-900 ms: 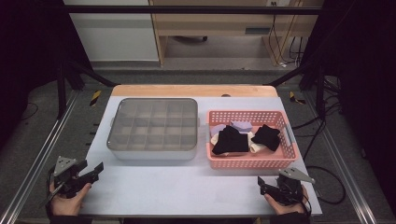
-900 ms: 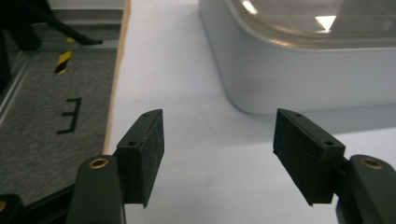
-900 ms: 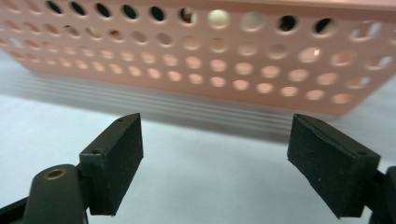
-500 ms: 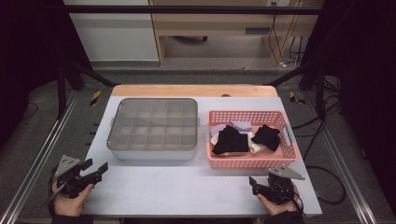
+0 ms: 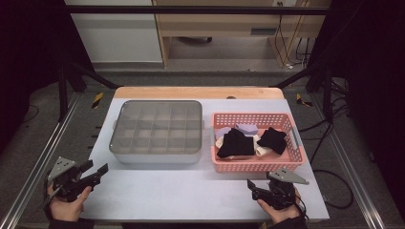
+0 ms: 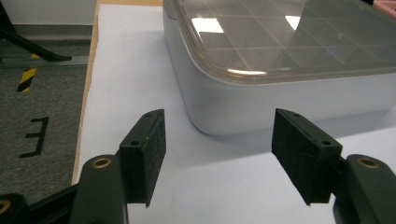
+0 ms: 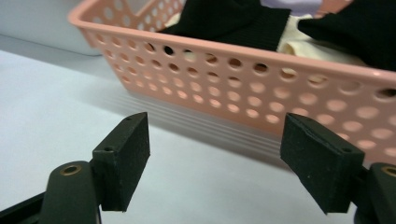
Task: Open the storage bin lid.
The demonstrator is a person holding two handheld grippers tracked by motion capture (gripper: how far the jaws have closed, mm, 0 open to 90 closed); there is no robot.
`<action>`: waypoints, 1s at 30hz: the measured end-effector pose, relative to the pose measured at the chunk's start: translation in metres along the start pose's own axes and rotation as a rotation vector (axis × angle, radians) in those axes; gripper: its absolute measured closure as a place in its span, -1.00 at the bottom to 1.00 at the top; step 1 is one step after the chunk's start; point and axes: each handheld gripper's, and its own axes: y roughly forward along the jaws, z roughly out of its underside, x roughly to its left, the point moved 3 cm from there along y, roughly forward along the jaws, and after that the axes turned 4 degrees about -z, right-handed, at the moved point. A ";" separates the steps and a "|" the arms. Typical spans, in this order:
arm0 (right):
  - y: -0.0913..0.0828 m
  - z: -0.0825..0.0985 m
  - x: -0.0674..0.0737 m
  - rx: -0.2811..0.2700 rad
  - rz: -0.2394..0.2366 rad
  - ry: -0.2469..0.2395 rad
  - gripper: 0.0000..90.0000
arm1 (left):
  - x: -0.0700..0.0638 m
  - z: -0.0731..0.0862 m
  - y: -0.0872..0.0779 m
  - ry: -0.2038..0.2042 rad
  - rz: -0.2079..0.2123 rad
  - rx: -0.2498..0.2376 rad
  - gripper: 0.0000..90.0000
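The left hand-held gripper (image 5: 95, 172) rests with jaws spread wide and empty, just off the near left corner of the lidded grey compartment box (image 5: 156, 131). The right hand-held gripper (image 5: 253, 187), also wide and empty, sits right of the box, near a pink basket (image 5: 260, 165) of black socks (image 5: 235, 143), all on the bench (image 5: 181, 191).

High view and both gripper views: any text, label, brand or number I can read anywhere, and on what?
None readable.
Divided box: clear lid, no print.
Pink basket: bare perforated wall, no label.
Clothes in the basket: no tag legible.
Floor, left gripper view: a black mark shaped like an "E" and yellow-black striped tape, no words.
Left gripper and right gripper: jaws open, no markings.
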 end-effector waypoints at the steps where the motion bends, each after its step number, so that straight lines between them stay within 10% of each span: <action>1: 0.000 -0.001 0.003 -0.002 -0.008 -0.006 -0.46 | 0.000 -0.002 -0.001 -0.013 0.010 -0.009 -0.23; 30: 0.020 -0.100 0.045 -0.155 -0.113 -0.120 -0.46 | 0.003 -0.055 0.006 -0.001 -0.009 -0.081 -0.19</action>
